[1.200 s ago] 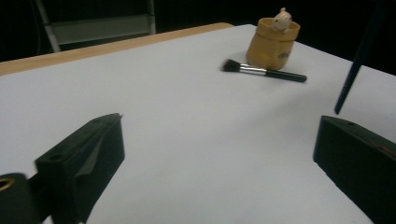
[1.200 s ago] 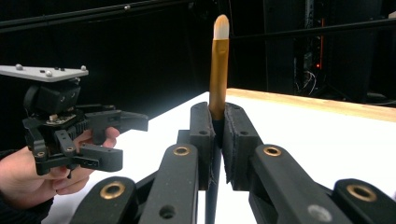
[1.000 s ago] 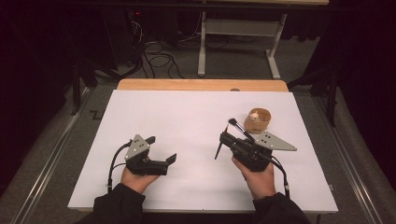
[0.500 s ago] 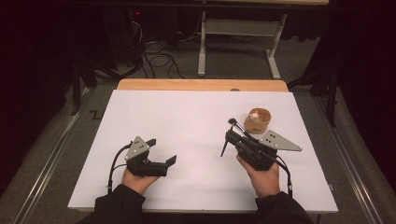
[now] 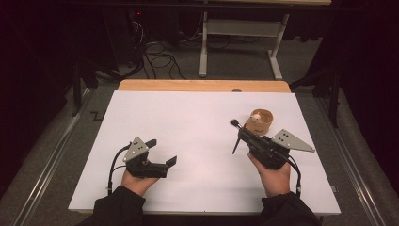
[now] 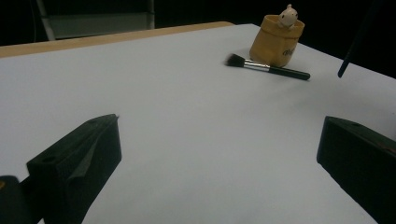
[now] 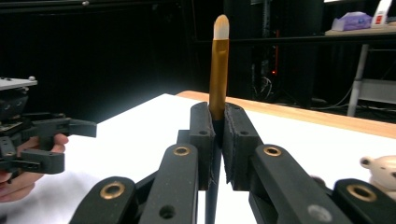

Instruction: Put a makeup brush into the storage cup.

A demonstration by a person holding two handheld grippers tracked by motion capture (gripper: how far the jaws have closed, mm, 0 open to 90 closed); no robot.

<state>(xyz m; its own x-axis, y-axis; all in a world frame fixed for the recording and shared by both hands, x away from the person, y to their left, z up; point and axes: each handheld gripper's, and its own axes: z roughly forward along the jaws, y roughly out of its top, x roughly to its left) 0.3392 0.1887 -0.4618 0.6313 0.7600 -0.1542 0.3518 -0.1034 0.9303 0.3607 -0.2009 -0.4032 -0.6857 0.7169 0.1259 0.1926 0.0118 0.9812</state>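
Now the right gripper point(image 7: 218, 140) clamps its flat black pads on a slim gold-ferruled brush point(image 7: 218, 70), while the left gripper point(image 6: 219, 163) gapes wide above smooth white paper point(image 6: 163, 116).

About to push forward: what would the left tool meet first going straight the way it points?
Probably nothing soon: ahead of the left tool lies bare white sheet. The black brush and yellow cup sit right of that line, though depth is hard to judge.

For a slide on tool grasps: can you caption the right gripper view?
Right gripper shut on a slim makeup brush, gold ferrule and pale tip up, above the white table.
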